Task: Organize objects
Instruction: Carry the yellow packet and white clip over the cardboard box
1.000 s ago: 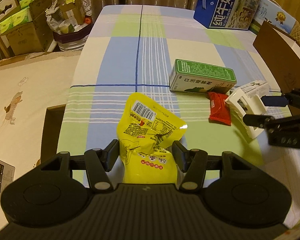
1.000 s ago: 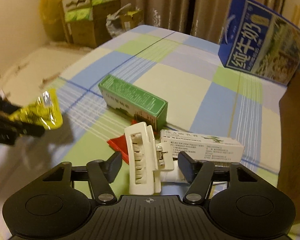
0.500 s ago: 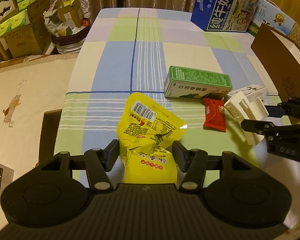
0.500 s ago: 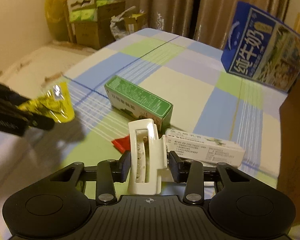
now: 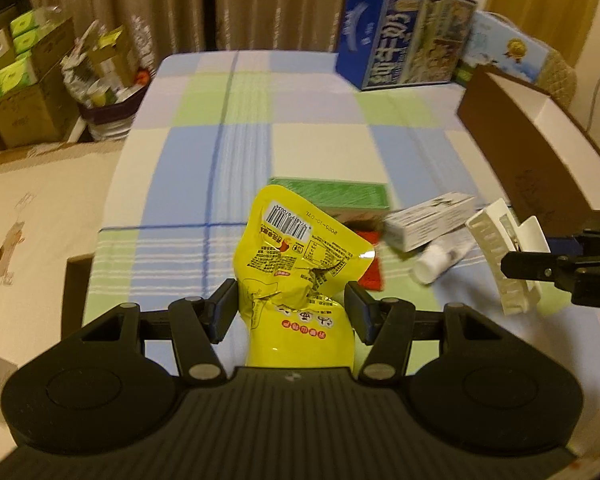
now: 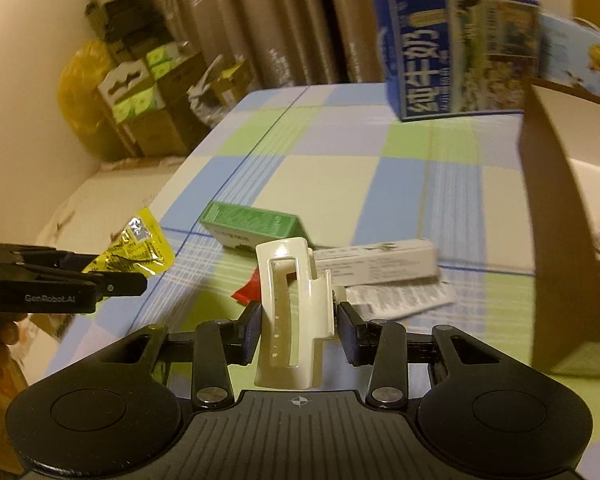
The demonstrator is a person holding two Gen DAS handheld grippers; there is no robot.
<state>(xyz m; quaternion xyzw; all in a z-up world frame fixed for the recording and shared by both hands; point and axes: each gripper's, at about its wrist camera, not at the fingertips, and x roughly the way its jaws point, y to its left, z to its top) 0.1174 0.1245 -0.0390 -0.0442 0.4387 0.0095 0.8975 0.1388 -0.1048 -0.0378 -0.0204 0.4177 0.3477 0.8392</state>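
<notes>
Left gripper (image 5: 290, 312) pinches the yellow pouch (image 5: 300, 276), right gripper (image 6: 298, 330) clamps the white hair clip (image 6: 294, 312), both lifted above the surface (image 5: 320, 148), and that smooth clip could twist loose.

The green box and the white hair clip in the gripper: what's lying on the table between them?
In the left wrist view, a red packet, a long white carton and a white tube lie between the green box and the hair clip.
</notes>
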